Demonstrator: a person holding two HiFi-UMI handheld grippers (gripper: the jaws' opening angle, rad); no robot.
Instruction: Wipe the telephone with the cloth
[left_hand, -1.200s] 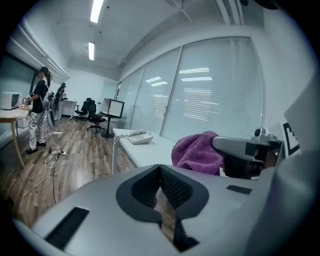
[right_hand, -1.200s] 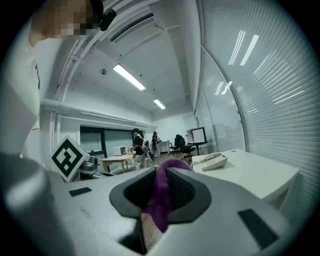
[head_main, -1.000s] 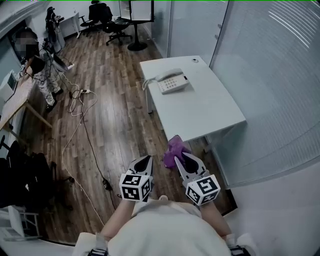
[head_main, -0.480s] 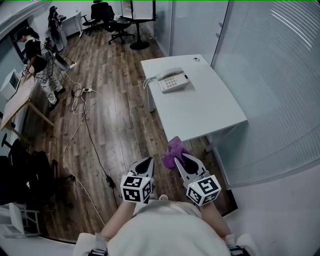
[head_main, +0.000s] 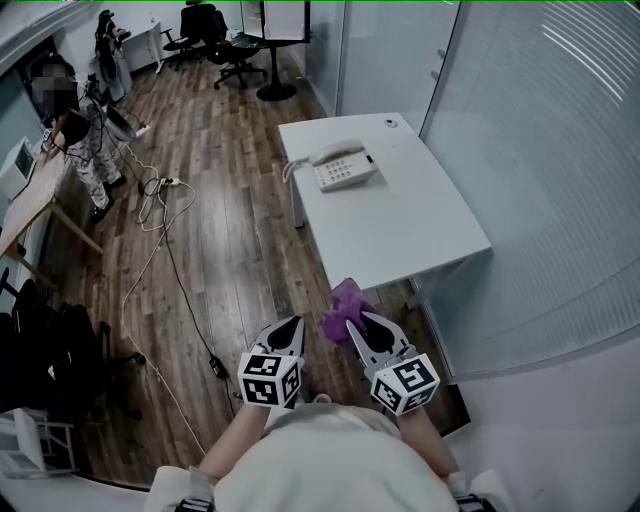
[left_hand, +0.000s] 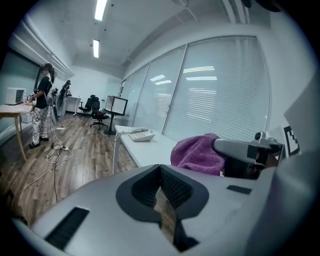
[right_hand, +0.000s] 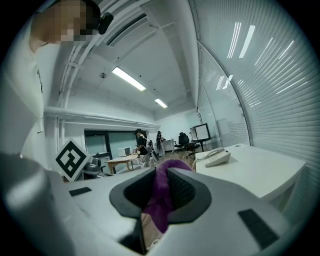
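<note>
A white telephone (head_main: 338, 166) with a corded handset rests on the far end of a white table (head_main: 400, 225); it also shows small in the left gripper view (left_hand: 140, 134) and in the right gripper view (right_hand: 216, 157). My right gripper (head_main: 349, 322) is shut on a purple cloth (head_main: 342, 303), which bunches between its jaws (right_hand: 161, 197) just short of the table's near edge. The left gripper (head_main: 290, 326) hangs beside it over the wooden floor, shut and empty (left_hand: 161, 184). From the left gripper view the cloth (left_hand: 197, 153) shows to the right.
Glass walls with blinds (head_main: 540, 170) run along the right of the table. Cables (head_main: 160, 250) trail over the wooden floor to the left. A person (head_main: 85, 140) stands at a wooden desk (head_main: 30, 205) far left. Office chairs (head_main: 215, 40) stand at the back.
</note>
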